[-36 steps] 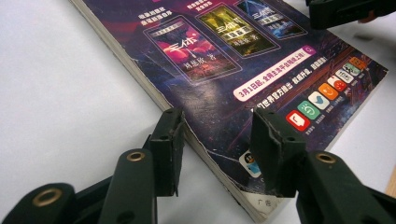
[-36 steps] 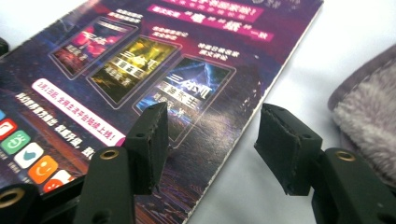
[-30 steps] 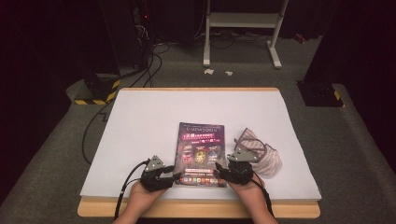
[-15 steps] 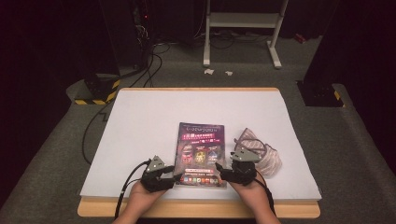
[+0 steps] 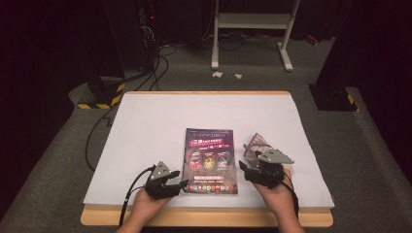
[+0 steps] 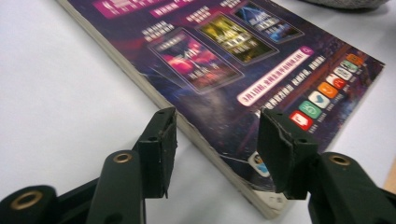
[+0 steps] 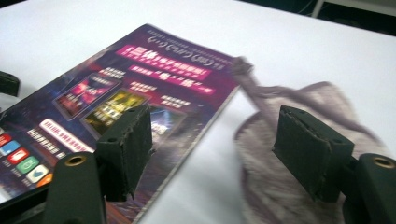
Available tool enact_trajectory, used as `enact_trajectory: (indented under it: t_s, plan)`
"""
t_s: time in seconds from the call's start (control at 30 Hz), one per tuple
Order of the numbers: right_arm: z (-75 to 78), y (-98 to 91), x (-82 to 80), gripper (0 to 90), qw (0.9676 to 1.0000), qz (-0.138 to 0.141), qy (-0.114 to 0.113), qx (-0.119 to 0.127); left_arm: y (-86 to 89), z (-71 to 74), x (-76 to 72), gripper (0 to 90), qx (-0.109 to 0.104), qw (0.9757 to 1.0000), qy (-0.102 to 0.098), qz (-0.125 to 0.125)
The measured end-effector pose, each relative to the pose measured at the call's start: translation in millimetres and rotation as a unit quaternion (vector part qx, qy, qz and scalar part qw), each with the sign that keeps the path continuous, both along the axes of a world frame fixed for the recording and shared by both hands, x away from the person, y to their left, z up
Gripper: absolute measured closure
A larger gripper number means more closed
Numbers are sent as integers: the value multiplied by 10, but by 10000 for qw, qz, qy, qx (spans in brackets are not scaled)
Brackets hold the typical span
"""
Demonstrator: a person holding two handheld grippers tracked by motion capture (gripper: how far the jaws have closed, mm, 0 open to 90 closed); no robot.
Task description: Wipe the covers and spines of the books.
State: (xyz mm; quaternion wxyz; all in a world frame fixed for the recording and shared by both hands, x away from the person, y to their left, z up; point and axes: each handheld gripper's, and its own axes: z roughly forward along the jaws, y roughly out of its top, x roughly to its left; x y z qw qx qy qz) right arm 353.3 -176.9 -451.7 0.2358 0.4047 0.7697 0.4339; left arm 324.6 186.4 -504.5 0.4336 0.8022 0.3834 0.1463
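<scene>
The right gripper (image 5: 250,171) now sits a little farther from the table's near edge and higher than a second ago, off the book's (image 5: 210,160) right edge and over the near part of the bag (image 5: 257,145). Its jaws have just been opening and now stand wide, one over the book's right margin, the other over the bag, gripping neither. The left gripper's (image 5: 180,183) jaws have also just been opening; they straddle the book's near left corner with a gap on each side, pads off the cover.
</scene>
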Motion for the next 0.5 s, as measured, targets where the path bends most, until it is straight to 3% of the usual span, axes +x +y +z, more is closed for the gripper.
enact_trajectory:
  t_s: [0.17, 0.27, 0.37, 0.5]
  plan:
    - [60, -166, 26, 251, 9997, -240, -67, -47, 98, 8, 37, 442, 215, 9995, -134, 167]
    - [91, -297, 50, 251, 9990, -429, -55, -117, 169, 30, 61, 452, 78, 9995, -150, 271]
    - [90, -426, 73, 239, 9976, -671, -31, -185, 238, 55, 82, 438, 127, 9990, -214, 381]
    - [-1, -575, 112, 169, 9954, -929, 163, -167, 307, 48, 119, 429, 61, 9990, -53, 446]
